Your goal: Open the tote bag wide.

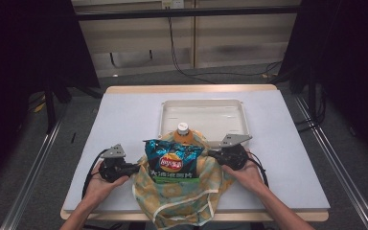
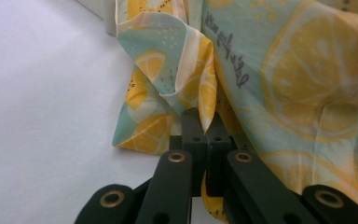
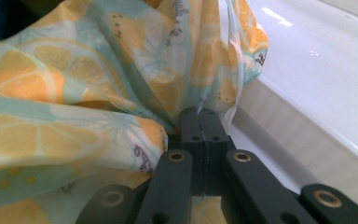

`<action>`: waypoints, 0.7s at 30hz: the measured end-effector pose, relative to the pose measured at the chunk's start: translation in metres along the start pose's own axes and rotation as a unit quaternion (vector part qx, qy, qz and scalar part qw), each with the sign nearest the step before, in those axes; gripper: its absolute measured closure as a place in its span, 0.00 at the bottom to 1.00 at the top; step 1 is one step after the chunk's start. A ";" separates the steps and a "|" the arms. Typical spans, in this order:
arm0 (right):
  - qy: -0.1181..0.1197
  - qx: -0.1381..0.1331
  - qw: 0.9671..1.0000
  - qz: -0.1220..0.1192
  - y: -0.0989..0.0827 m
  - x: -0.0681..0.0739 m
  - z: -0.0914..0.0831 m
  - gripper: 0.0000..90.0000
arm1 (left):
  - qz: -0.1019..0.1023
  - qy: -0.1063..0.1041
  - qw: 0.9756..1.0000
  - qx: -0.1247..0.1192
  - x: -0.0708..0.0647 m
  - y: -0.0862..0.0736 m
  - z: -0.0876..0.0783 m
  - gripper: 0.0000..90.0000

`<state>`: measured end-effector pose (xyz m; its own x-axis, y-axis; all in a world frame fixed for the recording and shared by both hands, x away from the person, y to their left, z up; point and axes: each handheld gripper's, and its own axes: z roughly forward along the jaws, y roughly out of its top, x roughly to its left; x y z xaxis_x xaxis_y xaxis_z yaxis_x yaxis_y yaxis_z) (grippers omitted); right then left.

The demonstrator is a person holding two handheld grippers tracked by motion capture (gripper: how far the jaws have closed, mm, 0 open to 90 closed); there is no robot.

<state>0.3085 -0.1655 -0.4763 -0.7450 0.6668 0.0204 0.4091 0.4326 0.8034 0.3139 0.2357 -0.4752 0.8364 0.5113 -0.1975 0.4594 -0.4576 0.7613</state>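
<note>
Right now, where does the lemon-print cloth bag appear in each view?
High view: lemon-print cloth bag lies bottom centre, around the chip bag.
Left gripper view: it covers the right side and centre, pinched at the jaws.
Right gripper view: it covers the left side.
Shared landmark: the white tray.

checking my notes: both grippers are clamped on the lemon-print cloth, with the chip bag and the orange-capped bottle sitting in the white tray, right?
Not quite. In the high view the chip bag and bottle sit on the lemon-print cloth, in front of the white tray. Left gripper and right gripper are clamped on the cloth.
</note>
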 end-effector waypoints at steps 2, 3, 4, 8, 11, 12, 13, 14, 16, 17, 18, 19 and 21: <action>0.000 0.001 1.000 0.004 -0.001 0.000 0.000 1.00 | 0.001 -0.001 1.000 0.004 0.000 -0.003 0.002 1.00; 0.001 0.002 1.000 0.006 -0.002 -0.001 0.001 1.00 | 0.001 0.003 1.000 0.012 0.000 -0.004 0.003 1.00; 0.001 0.008 1.000 0.002 -0.004 0.000 0.002 1.00 | -0.003 0.002 1.000 0.013 0.001 -0.005 0.005 1.00; -0.001 0.031 0.999 -0.007 -0.006 0.002 0.008 1.00 | -0.012 0.002 1.000 0.019 0.005 -0.007 0.007 1.00; 0.002 0.035 0.999 -0.009 -0.006 0.004 0.008 1.00 | -0.013 0.005 1.000 0.018 0.005 -0.007 0.007 1.00; 0.002 0.034 0.999 -0.005 -0.007 0.004 0.008 1.00 | -0.013 0.006 1.000 0.017 0.004 -0.008 0.007 1.00; 0.003 0.032 0.999 -0.003 -0.007 0.004 0.007 0.97 | -0.013 0.001 1.000 0.015 0.005 -0.008 0.006 0.99; 0.001 0.027 1.000 -0.004 -0.007 0.004 0.005 0.92 | -0.014 -0.001 1.000 0.009 0.005 -0.007 0.005 0.97; -0.005 0.007 1.000 -0.002 -0.007 0.003 0.000 0.86 | -0.014 -0.004 1.000 -0.004 0.004 -0.006 0.001 0.92; 0.000 -0.008 1.000 0.003 -0.006 0.003 -0.004 0.83 | -0.015 -0.003 1.000 -0.008 0.003 -0.006 -0.001 0.89; 0.006 -0.018 1.000 0.007 -0.004 0.003 -0.007 0.78 | -0.016 -0.003 1.000 -0.013 0.002 -0.005 -0.002 0.86; 0.003 -0.025 1.000 0.007 -0.003 0.003 -0.010 0.75 | -0.015 -0.004 1.000 -0.016 0.002 -0.004 -0.004 0.85; 0.009 -0.040 0.999 0.013 -0.001 0.002 -0.016 0.71 | -0.015 -0.003 0.999 -0.030 -0.001 -0.002 -0.007 0.80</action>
<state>0.2980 -0.1745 -0.4675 -0.7445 0.6656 0.0516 0.3854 0.3654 0.8473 0.3099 0.2414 -0.4720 0.8239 0.5203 -0.2249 0.4663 -0.3967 0.7907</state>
